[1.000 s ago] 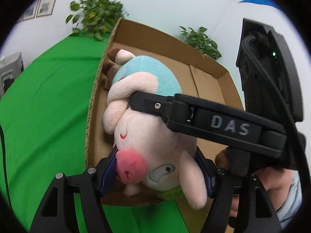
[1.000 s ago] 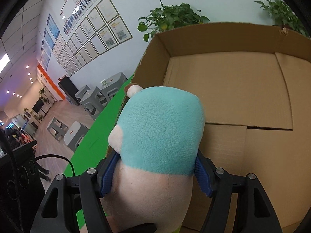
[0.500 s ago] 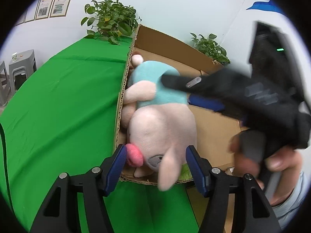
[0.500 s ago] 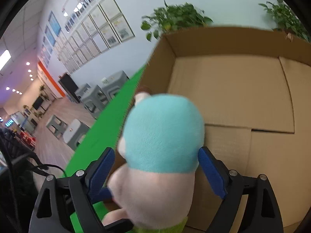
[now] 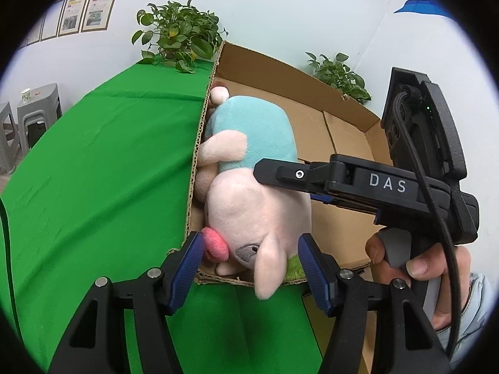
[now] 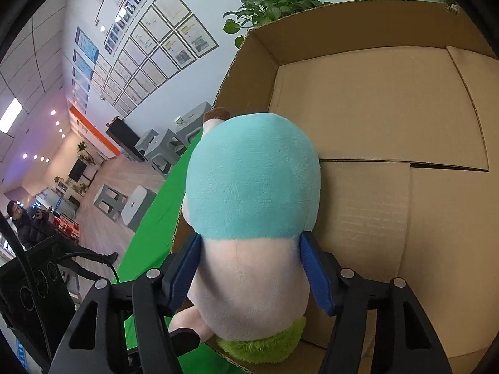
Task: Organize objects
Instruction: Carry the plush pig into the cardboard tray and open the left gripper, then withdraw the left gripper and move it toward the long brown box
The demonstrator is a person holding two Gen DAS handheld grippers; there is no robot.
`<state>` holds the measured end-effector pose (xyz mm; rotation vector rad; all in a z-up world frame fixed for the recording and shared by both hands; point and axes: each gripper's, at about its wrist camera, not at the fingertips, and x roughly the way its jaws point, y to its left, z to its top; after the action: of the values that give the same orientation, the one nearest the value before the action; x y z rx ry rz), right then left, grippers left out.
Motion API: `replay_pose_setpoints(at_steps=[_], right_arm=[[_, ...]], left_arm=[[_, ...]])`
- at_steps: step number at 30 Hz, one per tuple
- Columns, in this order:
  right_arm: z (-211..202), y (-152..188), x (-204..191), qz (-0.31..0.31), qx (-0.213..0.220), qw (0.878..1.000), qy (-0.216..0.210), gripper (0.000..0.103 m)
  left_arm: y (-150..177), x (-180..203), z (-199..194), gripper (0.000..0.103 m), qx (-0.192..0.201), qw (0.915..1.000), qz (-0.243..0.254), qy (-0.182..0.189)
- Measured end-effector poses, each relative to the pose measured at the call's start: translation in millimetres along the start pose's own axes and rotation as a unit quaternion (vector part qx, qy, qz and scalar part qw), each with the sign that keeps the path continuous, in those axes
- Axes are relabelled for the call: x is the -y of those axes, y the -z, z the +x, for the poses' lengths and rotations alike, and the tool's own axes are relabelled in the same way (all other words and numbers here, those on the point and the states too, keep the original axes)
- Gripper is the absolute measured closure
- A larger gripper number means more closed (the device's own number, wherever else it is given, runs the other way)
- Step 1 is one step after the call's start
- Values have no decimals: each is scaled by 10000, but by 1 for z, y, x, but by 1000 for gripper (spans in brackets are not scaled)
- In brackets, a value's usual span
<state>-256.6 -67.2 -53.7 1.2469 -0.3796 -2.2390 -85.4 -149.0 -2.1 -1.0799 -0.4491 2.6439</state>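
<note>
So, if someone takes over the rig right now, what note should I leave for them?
Left claw: open, fingers at both sides of the plush head, not clamping it as far as I can see.
Right claw: shut on the plush body.
Plush: low in the box, along its left wall, head at the near rim, one ear hanging over it. The box stands on the green cloth.
Done: plush brought into the box.
Left: release with the right claw, draw both claws back.
</note>
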Motion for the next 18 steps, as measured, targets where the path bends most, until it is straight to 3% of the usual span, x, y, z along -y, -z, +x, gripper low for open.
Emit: replay_pose_setpoints(at_steps=[12, 18], right_arm=[[17, -19, 10, 396, 60, 9990, -187, 40], [2, -11, 12, 304, 137, 9992, 214, 19]], left_arm=[[-3, 7, -13, 41, 225, 9988, 200, -383], [3, 19, -24, 40, 419, 9935, 503, -929]])
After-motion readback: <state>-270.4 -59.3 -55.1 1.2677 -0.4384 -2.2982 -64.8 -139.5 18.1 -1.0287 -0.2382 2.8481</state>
